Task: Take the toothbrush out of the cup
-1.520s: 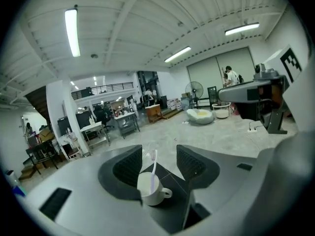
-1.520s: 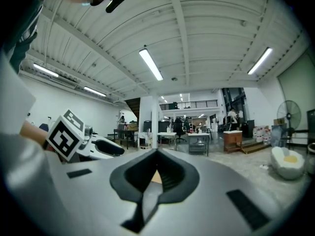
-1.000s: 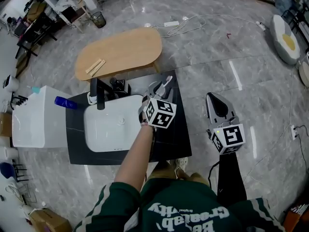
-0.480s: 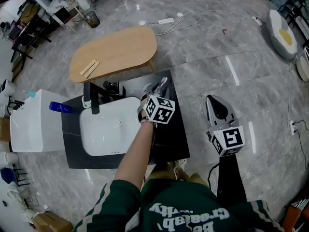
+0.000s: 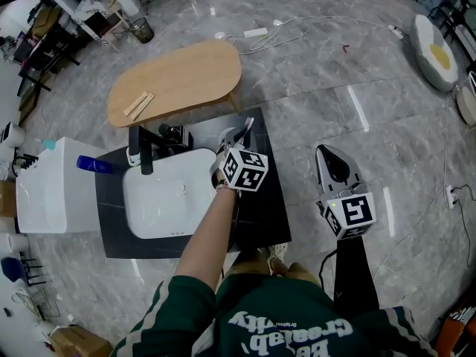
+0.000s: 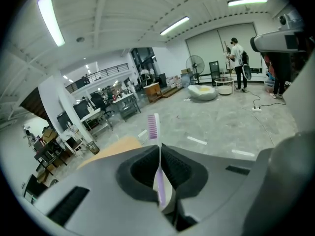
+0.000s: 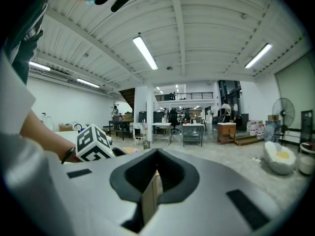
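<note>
Jaws of the left gripper (image 6: 160,177) have just closed onto the toothbrush (image 6: 153,128) handle, mid-frame, its foot in the cup (image 6: 169,201). Lift straight up, grip firm. Right gripper (image 7: 149,194): jaws together, empty.

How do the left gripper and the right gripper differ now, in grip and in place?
The left gripper has jaws that have just been closing and clamp the toothbrush; the right gripper has its jaws together with nothing between them. The left gripper is over the black counter beside the sink; the right gripper is over the floor. Both carry a marker cube.
</note>
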The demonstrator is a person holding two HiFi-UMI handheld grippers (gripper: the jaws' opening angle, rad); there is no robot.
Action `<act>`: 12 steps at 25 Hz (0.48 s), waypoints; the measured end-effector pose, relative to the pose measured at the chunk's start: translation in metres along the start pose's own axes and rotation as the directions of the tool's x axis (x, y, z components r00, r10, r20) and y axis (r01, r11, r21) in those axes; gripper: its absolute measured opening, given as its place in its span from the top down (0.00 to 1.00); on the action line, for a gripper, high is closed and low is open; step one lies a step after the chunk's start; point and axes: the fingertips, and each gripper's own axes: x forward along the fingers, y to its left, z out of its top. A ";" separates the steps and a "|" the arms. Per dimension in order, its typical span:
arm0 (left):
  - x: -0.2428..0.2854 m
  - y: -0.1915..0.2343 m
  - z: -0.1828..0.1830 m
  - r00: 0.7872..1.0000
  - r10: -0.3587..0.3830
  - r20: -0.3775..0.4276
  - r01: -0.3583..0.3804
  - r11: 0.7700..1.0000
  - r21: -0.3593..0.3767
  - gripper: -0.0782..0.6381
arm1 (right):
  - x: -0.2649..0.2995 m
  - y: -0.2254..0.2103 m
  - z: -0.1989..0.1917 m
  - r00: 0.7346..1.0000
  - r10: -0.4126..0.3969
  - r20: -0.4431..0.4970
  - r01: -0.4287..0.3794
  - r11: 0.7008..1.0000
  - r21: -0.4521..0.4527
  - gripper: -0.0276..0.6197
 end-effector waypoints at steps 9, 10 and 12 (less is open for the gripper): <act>-0.040 0.020 0.021 0.994 0.037 0.102 -0.031 0.998 -0.057 0.87 | 0.001 0.016 0.026 0.998 0.034 0.057 -0.034 0.999 0.015 0.95; -0.048 0.024 0.024 0.992 0.046 0.116 -0.038 0.997 -0.070 0.87 | 0.000 0.019 0.030 0.997 0.039 0.065 -0.040 0.999 0.014 0.95; -0.063 0.030 0.030 0.988 0.059 0.144 -0.044 0.993 -0.109 0.87 | -0.002 0.025 0.039 0.995 0.053 0.082 -0.054 0.998 0.010 0.95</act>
